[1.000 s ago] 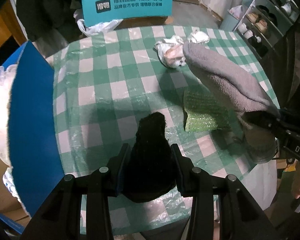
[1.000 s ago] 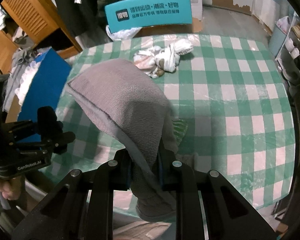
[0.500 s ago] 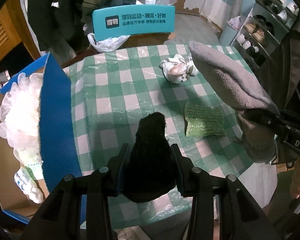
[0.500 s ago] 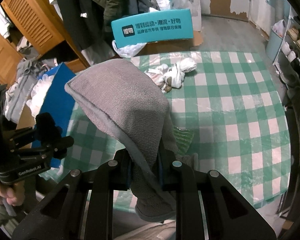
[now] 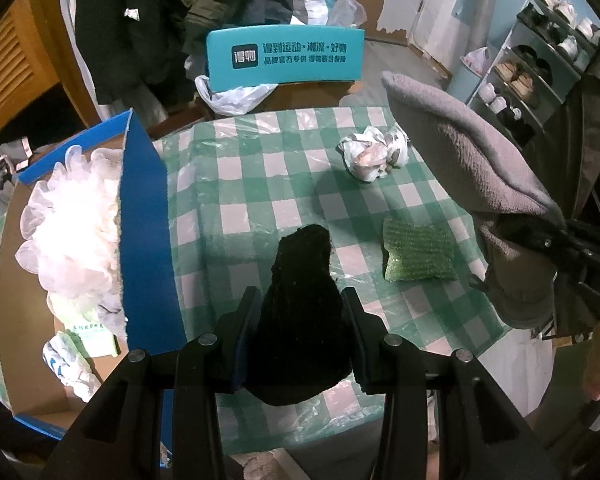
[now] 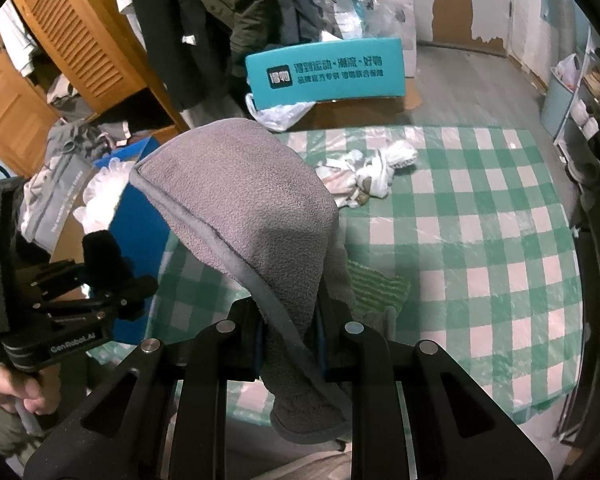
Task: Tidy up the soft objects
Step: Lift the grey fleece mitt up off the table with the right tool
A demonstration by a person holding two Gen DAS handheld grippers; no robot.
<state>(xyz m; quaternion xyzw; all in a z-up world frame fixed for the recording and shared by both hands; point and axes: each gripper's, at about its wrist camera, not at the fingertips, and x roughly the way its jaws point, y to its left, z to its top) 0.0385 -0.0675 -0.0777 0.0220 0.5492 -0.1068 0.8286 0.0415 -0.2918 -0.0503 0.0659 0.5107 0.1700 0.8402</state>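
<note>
My left gripper (image 5: 300, 316) is shut on a black knitted cloth (image 5: 302, 296) and holds it above the near edge of the green checked table (image 5: 260, 184). My right gripper (image 6: 290, 328) is shut on a folded grey towel (image 6: 244, 208), held high over the table; it also shows in the left wrist view (image 5: 472, 168). A green scrub cloth (image 5: 418, 254) and a crumpled white patterned cloth (image 5: 374, 152) lie on the table.
A blue-sided cardboard box (image 5: 144, 208) stands left of the table, holding white frilly fabric (image 5: 72, 216) and other soft items. A teal chair back (image 5: 284, 58) is behind the table. A shoe rack (image 5: 540, 64) stands at right. Clothes hang at the back.
Both grippers have lifted and pulled back from the table with their cloths; the table looks smaller and the box at left has come into fuller view.
</note>
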